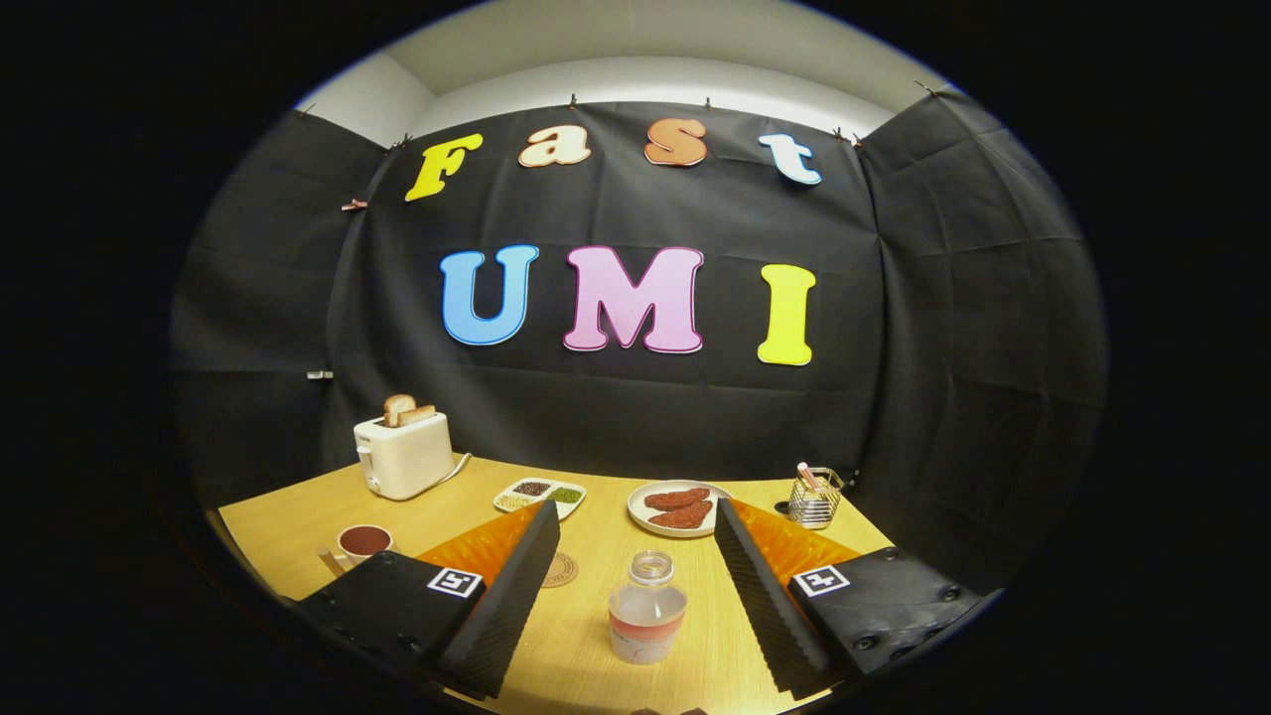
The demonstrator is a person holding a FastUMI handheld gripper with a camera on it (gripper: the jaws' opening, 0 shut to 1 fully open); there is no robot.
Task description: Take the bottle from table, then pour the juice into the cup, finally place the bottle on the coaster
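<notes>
A small clear bottle [646, 611] with a little reddish juice and no cap stands upright on the wooden table [298, 516], between my two fingers and apart from both. My gripper [632, 596] is open wide around it. A cup [364, 543] holding dark liquid sits beyond the left finger, to its left. A round cork coaster [561, 569] lies just past the left finger's tip, partly hidden by it.
A white toaster [402, 452] with bread stands at the back left. A divided dish [541, 494] of grains, a plate [678, 508] with reddish patties and a wire holder [814, 497] line the back of the table. The black booth wall stands close behind.
</notes>
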